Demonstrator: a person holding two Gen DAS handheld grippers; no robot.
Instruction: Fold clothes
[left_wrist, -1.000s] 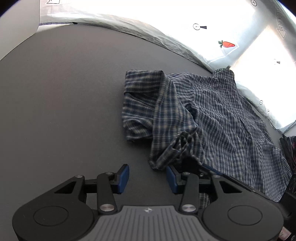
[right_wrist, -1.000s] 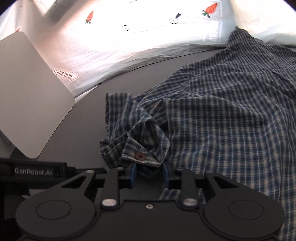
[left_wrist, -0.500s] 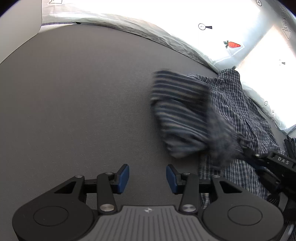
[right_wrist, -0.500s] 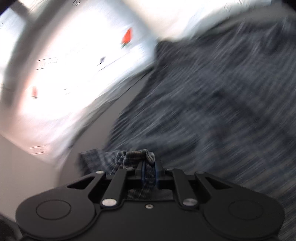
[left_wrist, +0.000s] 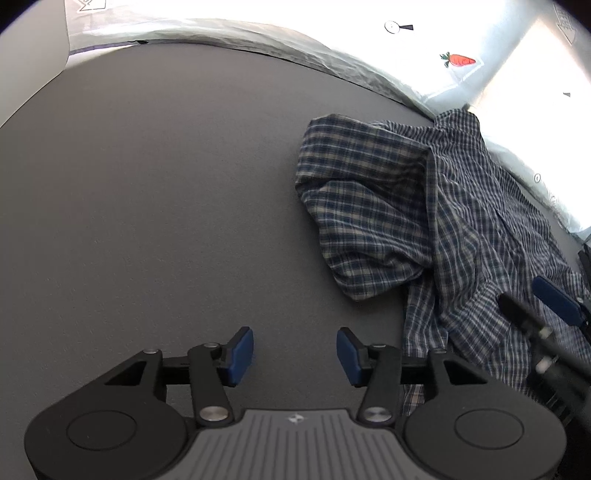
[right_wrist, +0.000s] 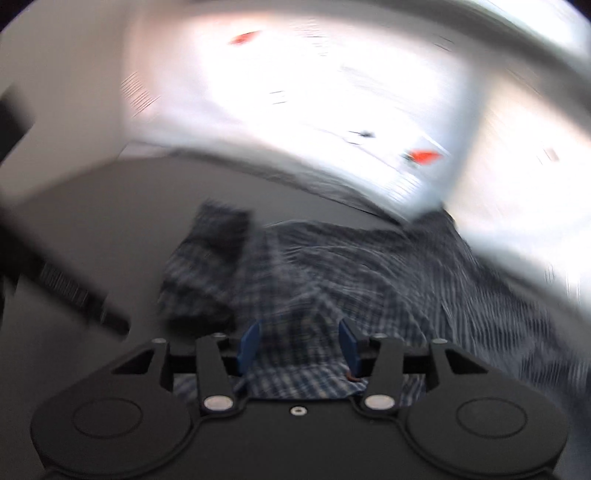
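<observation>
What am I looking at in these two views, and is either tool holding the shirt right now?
Each picture comes from a fisheye camera mounted on a hand-held two-finger tool, looking forward past its blue pads. In the left view, the left tool hangs open over the bare grey table, holding nothing. The plaid shirt lies crumpled to its right, with a sleeve folded in over the body. The right tool shows at that edge, above the shirt. The right view is blurred by motion. There the right tool's jaws have just been opening. Shirt fabric lies between the pads, but they stand apart and do not seem to press it, so it looks released.
</observation>
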